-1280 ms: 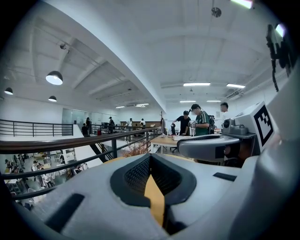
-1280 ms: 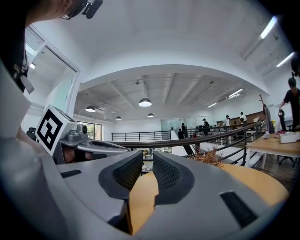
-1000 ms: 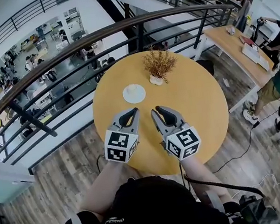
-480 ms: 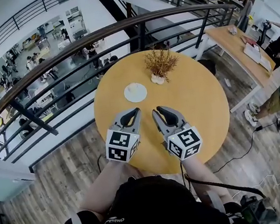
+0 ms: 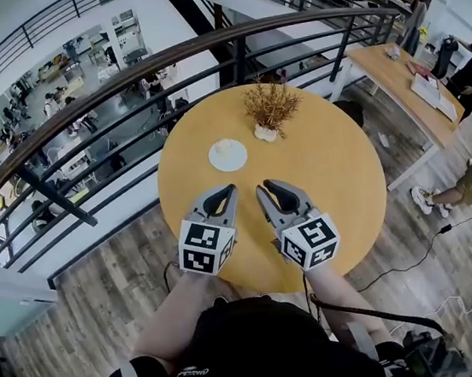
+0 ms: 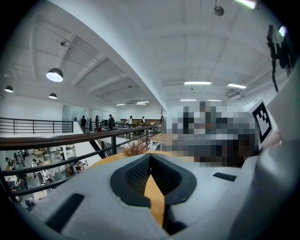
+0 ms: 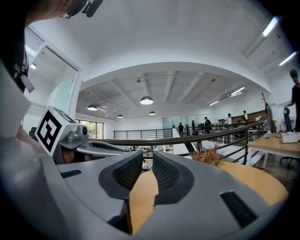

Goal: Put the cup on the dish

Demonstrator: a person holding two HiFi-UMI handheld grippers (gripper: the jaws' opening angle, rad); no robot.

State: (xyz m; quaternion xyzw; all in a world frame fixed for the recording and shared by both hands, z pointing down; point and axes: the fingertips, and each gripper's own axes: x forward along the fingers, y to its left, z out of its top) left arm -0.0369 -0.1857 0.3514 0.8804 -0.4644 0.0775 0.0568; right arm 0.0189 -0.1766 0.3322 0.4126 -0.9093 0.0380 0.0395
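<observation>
Nothing on the desk [image 5: 338, 178] has shifted in the last second, and your two tongs sit where they were, side by side over its near edge. Only a person [image 5: 464, 183] far off to the right of your right tongs has moved.

Your left tongs [image 5: 229, 189] are pressed fully together with nothing in them. Your right tongs [image 5: 260, 190] stand barely apart, a thin slit between the pads, and are empty too.

The dish [image 5: 218, 163] lies ahead of both tongs, and both point roughly toward it, with bare desk between. It sits almost straight off the left tongs, which are slightly nearer, and ahead and to the left of the right ones. It is round, so no approach angle is favoured.

A pale low shape on it may be the cup [image 5: 229, 149], though it is too small to be sure, and you have no other cup on the desk. A dried plant [image 5: 268, 106] stands beyond the right tongs, farther out than the dish.
</observation>
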